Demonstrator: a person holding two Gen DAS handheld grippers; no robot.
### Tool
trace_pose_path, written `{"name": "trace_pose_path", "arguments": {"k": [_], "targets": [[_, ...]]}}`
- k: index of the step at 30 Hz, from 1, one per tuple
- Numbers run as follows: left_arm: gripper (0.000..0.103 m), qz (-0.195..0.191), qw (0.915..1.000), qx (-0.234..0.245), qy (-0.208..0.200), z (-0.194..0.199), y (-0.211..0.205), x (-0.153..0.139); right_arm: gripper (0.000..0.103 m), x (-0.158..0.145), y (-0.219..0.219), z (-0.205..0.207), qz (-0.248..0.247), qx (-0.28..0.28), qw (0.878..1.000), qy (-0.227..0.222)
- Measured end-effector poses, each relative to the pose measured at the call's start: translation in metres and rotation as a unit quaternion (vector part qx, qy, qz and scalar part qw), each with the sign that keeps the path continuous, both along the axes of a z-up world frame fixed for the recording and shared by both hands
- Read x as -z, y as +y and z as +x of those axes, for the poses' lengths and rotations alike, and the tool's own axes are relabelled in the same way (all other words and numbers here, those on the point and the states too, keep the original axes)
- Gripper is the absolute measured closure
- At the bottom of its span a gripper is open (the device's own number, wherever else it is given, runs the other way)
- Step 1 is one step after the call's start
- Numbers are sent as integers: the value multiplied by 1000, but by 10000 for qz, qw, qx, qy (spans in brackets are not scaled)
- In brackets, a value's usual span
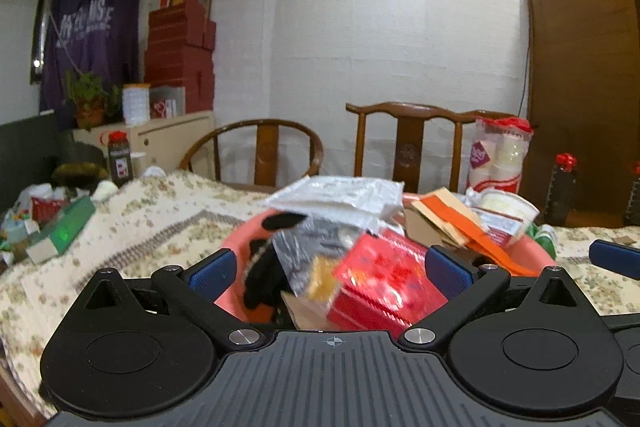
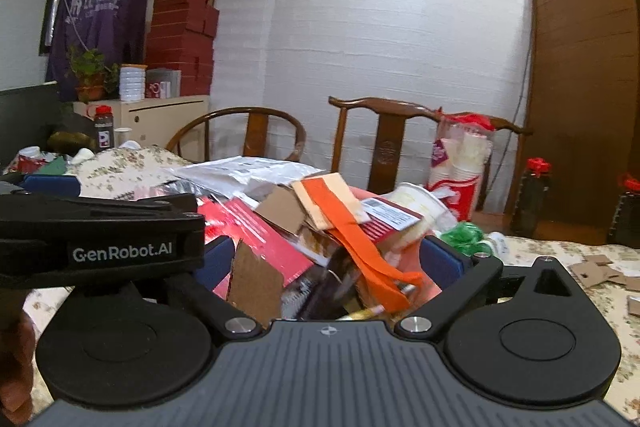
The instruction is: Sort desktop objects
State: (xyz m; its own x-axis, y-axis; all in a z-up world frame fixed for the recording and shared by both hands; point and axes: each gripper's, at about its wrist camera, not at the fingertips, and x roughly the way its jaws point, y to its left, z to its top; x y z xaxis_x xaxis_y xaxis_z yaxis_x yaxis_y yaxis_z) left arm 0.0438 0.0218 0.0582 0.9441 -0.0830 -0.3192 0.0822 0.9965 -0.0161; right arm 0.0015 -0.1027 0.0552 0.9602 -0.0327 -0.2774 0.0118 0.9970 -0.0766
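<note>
**Both grippers spread over an overfilled pink basin**

I have the left gripper point(image 1: 328, 271) and right gripper point(image 2: 326, 259) hovering low at the pink plastic basin point(image 1: 536, 253), jaws spread wide on both, nothing pinched. The basin sits on the floral quilted tablecloth point(image 1: 160, 227), heaped past its rim. My read: mid-sort, choosing the next piece. On top: a glossy red carton point(image 1: 380, 283), crinkly silver foil pouch point(image 1: 308, 247), flat white plastic mailer point(image 1: 340, 193), limp orange strap point(image 2: 352, 235), corrugated cardboard scrap point(image 2: 256, 283). Next move calls for closing on one loose top item without dragging its neighbours. Loose cardboard bits point(image 2: 600, 269) lie on the cloth to the right.
</note>
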Motion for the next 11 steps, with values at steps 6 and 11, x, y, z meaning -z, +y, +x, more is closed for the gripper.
{"name": "trace_pose_path", "arguments": {"k": [6,11], "targets": [[0,-182,9994,-72,303,-12,-1,10,2,11,-8,-12,66,173,9998,39],[0,-133,9990,-93,409,-34,-2,20,2,24,-14,-30,128,192,9997,76]]}}
